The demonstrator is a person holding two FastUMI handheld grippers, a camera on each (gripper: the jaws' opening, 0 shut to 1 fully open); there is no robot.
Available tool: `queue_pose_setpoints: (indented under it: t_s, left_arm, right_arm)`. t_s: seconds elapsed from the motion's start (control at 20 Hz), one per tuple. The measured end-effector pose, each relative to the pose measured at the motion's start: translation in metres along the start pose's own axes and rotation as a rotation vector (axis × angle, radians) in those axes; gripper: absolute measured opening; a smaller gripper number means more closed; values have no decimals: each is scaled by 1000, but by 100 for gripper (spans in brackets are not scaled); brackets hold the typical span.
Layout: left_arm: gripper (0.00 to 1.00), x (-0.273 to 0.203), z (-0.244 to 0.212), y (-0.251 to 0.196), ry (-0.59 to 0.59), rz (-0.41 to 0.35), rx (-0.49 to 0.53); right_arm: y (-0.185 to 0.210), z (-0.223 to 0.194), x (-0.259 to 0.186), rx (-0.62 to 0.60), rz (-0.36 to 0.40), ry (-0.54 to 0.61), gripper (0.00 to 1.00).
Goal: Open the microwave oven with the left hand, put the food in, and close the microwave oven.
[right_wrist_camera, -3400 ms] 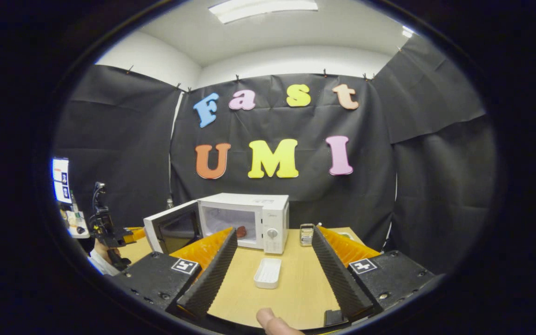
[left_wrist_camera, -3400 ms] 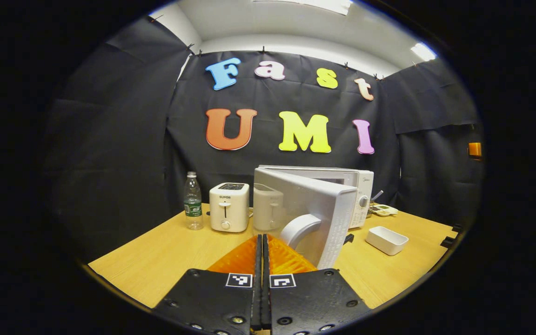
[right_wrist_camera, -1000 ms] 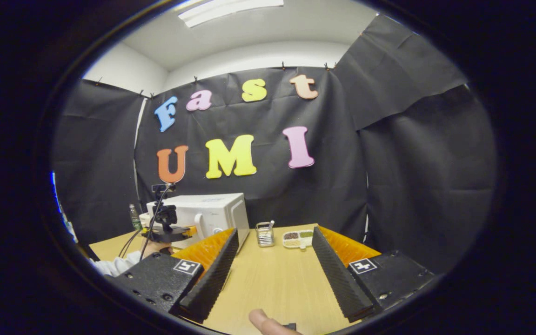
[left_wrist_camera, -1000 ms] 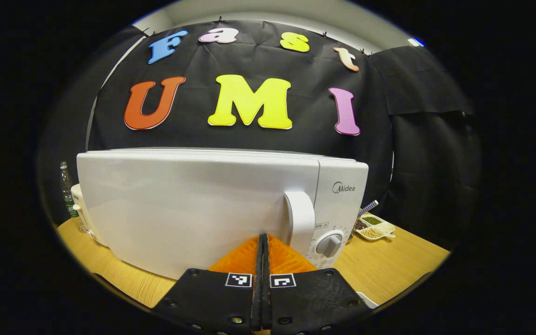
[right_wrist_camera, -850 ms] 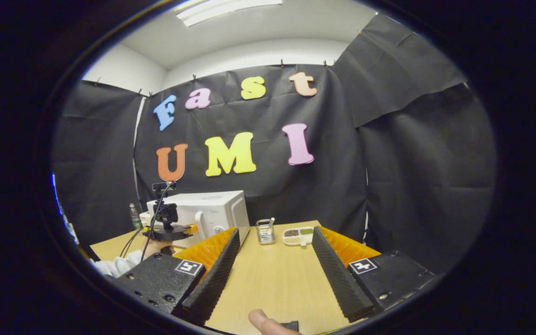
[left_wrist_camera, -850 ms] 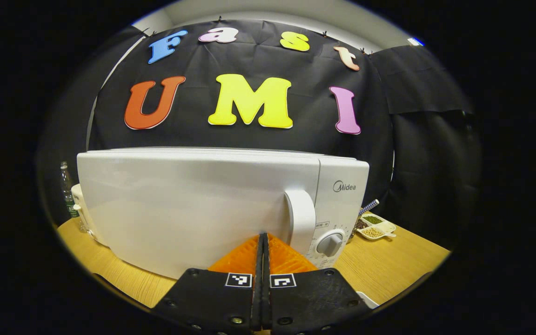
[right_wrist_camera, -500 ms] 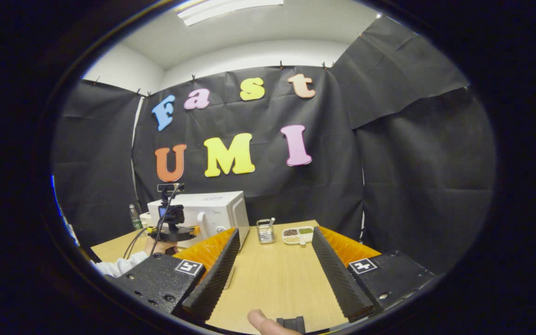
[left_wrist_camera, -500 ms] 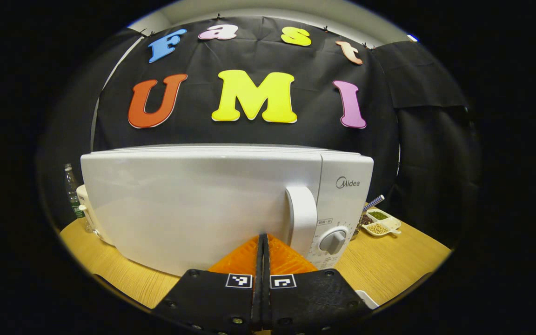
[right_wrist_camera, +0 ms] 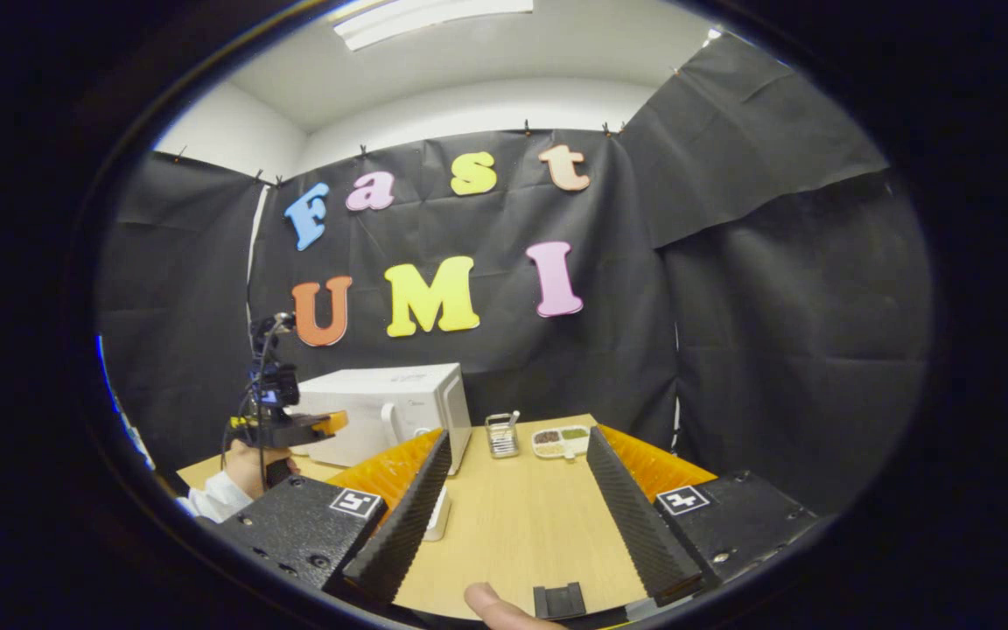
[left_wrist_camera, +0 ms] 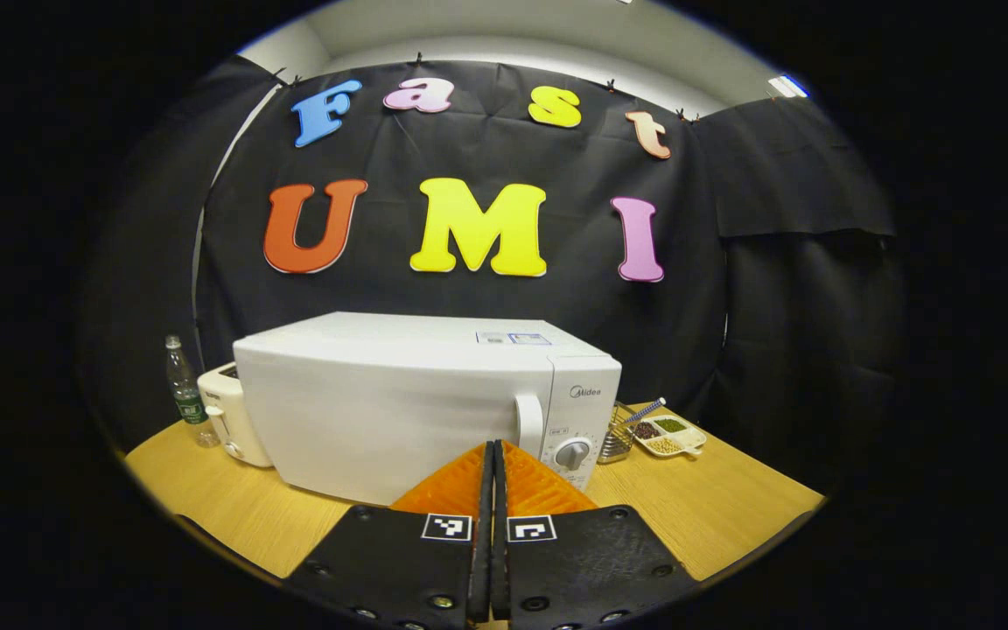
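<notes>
left gripper (left_wrist_camera: 493, 455) drawn back from shut microwave (left_wrist_camera: 399, 402), jaws closed

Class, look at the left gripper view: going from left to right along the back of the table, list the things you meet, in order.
Water bottle → toaster → microwave oven → small metal basket → divided dish of beans.
</notes>
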State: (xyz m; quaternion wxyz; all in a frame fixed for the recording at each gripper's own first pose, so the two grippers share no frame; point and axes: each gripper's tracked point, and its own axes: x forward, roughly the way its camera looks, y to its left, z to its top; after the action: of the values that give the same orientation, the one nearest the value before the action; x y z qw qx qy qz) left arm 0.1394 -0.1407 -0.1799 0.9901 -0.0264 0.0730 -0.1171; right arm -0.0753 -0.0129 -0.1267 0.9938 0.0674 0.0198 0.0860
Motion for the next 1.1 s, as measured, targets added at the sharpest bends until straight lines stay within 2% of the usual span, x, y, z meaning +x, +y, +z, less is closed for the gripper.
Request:
queue_pose_setpoints:
  t_s: [0.3,0.45,0.6,0.65,0.9,1.1]
  left_arm:
    - [0,-52,35,10,-27,-13,-25]
    - [0,-82,39,32,-16,47,-5]
    - [87,-112,56,40,-66,72,-22]
    - [93,-127,63,46,-80,92,-18]
    - [93,-190,88,77,-102,275,28]
    - [93,-234,97,65,-104,260,19]
  right_arm:
    - [11,15,-12,-36,-16,-17,99]
    - [8,33,-12,-75,-63,-56,99]
    - [19,42,-14,-88,-61,-70,99]
    - [22,44,-14,-91,-58,-74,99]
    - [33,57,-21,-87,-63,-104,99]
    - [39,65,-18,-33,-86,-122,99]
